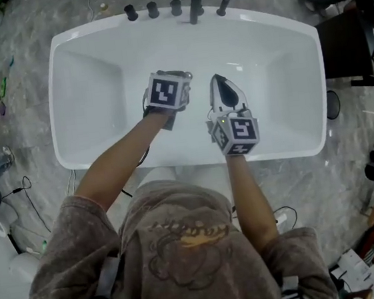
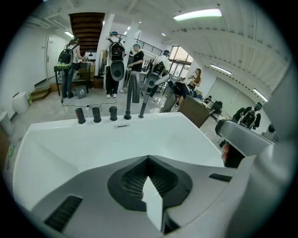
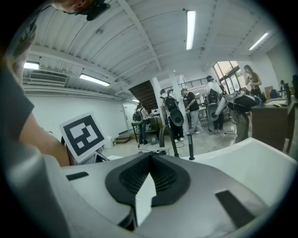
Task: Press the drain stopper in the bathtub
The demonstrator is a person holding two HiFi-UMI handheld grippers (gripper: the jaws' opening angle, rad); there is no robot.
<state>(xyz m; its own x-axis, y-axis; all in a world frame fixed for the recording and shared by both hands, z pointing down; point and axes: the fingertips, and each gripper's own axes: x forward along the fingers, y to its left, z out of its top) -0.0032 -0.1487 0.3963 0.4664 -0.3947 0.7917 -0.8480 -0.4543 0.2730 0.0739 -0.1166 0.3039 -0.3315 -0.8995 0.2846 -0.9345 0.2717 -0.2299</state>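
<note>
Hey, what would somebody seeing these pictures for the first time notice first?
A large white bathtub fills the middle of the head view, with a row of dark tap fittings on its far rim. Over the tub's middle the person holds the left gripper and the right gripper side by side, each with its jaws together on nothing. Beyond the tub, the gripper views show people standing in a bright hall.

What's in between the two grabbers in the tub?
Nothing. The head view shows only bare white bathtub floor between the left gripper and the right gripper.
</note>
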